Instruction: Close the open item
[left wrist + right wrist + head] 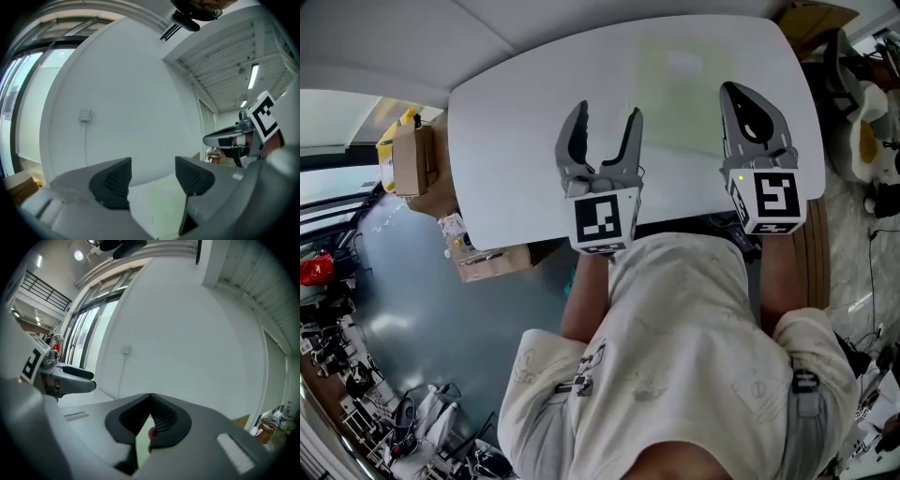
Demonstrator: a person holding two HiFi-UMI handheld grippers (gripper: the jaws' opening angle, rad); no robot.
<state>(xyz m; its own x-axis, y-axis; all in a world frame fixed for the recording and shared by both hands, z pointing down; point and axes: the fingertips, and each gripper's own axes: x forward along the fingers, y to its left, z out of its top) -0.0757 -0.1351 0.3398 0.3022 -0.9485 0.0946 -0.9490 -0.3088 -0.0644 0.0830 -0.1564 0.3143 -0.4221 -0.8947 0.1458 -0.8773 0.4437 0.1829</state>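
Observation:
No open item shows in any view. Both grippers hover over a white table [516, 141], pointing at a white wall. My left gripper [607, 117] is open, its two grey fingers spread with nothing between them; in the left gripper view the left gripper [152, 171] frames only bare tabletop and wall. To its right my right gripper [737, 97] is shut, fingers pressed together at the tips; the right gripper view shows the right gripper [150, 397] holding nothing. Each gripper appears in the other's view: the right gripper [229, 138] and the left gripper [70, 373].
Cardboard boxes [412, 159] stand on the floor left of the table, another box [492, 262] under its near edge. Cluttered gear and cables [862, 112] lie at the right. A wall switch [85, 115] is on the wall ahead. A person's torso fills the head view's bottom.

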